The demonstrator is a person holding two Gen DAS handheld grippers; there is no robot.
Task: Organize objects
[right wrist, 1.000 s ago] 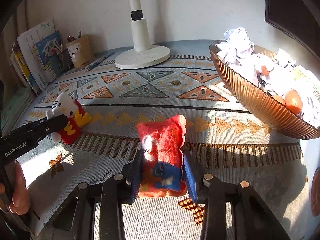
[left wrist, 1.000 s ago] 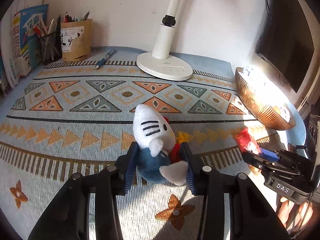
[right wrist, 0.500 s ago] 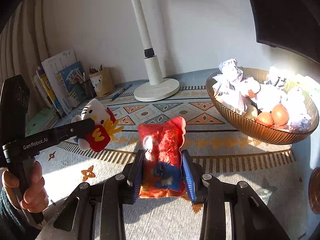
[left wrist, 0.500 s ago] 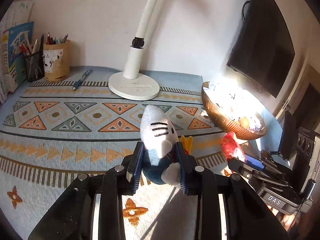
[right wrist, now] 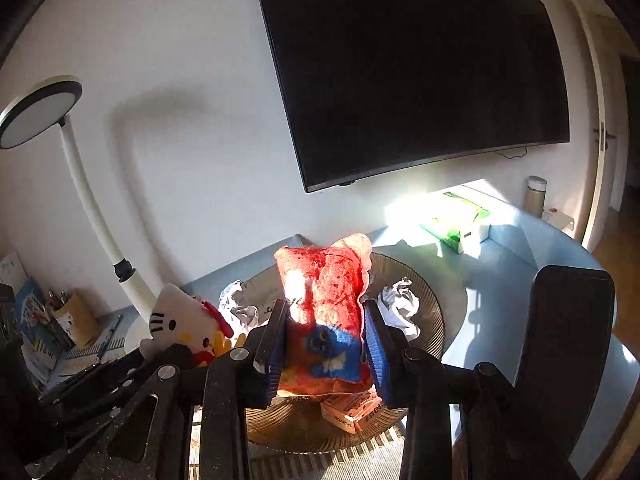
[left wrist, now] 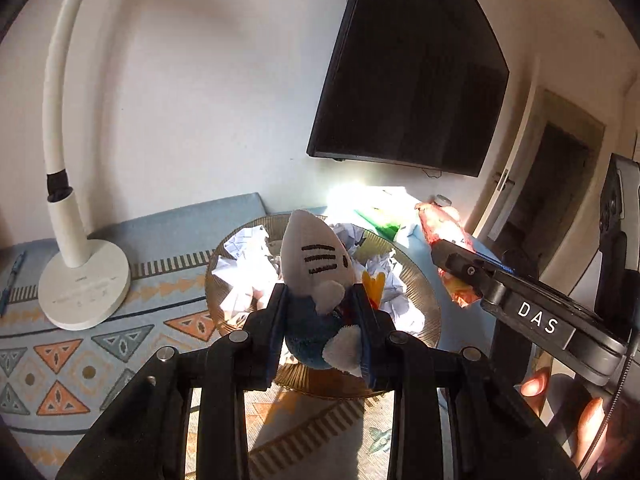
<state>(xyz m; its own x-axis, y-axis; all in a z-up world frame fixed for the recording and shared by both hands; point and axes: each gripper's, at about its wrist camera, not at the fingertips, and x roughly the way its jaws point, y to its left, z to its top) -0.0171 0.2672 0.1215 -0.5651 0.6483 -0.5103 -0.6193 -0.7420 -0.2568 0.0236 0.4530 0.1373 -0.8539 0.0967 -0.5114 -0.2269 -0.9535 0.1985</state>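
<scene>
My left gripper (left wrist: 320, 316) is shut on a white Hello Kitty plush (left wrist: 316, 268) and holds it in the air over the amber ribbed bowl (left wrist: 428, 308). The plush also shows in the right wrist view (right wrist: 184, 324). My right gripper (right wrist: 324, 344) is shut on a red felt pouch (right wrist: 324, 292) with a blue patch, held above the same bowl (right wrist: 432, 312). In the left wrist view the pouch (left wrist: 444, 228) sits to the right of the plush, over the bowl's right rim. The bowl holds several crumpled papers (left wrist: 240, 264).
A white desk lamp (left wrist: 84, 280) stands left of the bowl on the patterned mat (left wrist: 80, 352). A dark monitor (right wrist: 412, 64) hangs on the wall behind. A green tissue box (right wrist: 456, 220) and a pen cup (right wrist: 76, 312) sit on the table. A small box (right wrist: 352, 412) lies in the bowl.
Both grippers have risen and swung right with their loads, from above the mat to over the bowl. The views now tilt up toward the wall and monitor.
</scene>
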